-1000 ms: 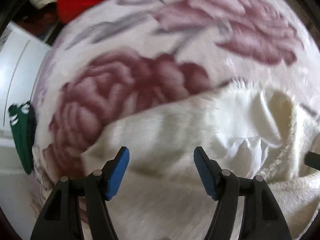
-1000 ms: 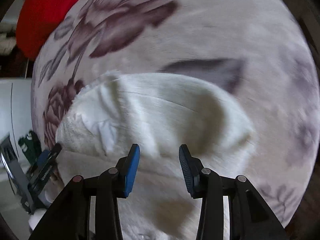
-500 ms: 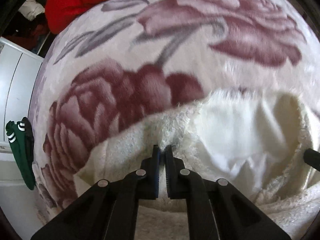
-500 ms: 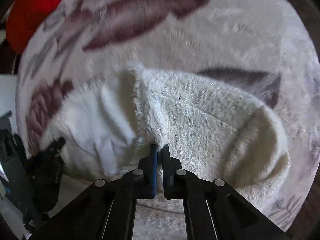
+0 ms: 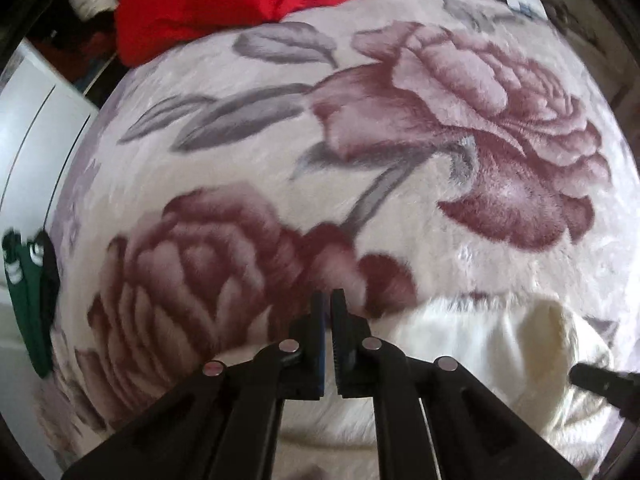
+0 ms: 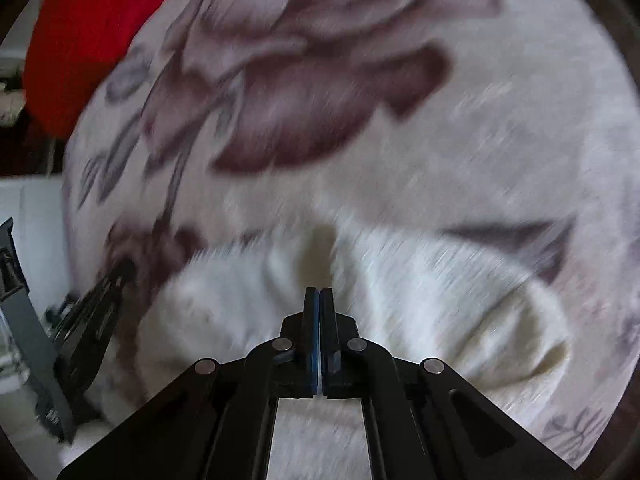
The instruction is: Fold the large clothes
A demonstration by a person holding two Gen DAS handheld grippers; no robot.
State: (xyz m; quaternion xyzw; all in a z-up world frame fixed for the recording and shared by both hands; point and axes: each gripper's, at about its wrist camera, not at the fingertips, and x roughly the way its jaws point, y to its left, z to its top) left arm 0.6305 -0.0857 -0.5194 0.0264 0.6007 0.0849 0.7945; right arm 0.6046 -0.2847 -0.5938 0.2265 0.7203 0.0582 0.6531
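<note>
Bedding comes first: a plush floral blanket (image 5: 460,152) covers the bed, a red cloth (image 5: 224,4) bunched at its far edge. On the near part lies the fluffy cream garment (image 6: 420,300), partly doubled over. Both tools pinch its near edge: left gripper (image 5: 328,308) nearly clenched on the pile, right gripper (image 6: 319,300) clamped tight. Judging by this, a fold is underway; next, carry the edge across evenly, then release.

The left gripper (image 5: 329,300) is pinched nearly closed on the near edge of the fluffy cream garment (image 5: 472,344), over a rose-patterned blanket (image 5: 440,128). A red cloth (image 5: 224,0) lies at the far left, and something green (image 5: 28,300) hangs at the left edge.
</note>
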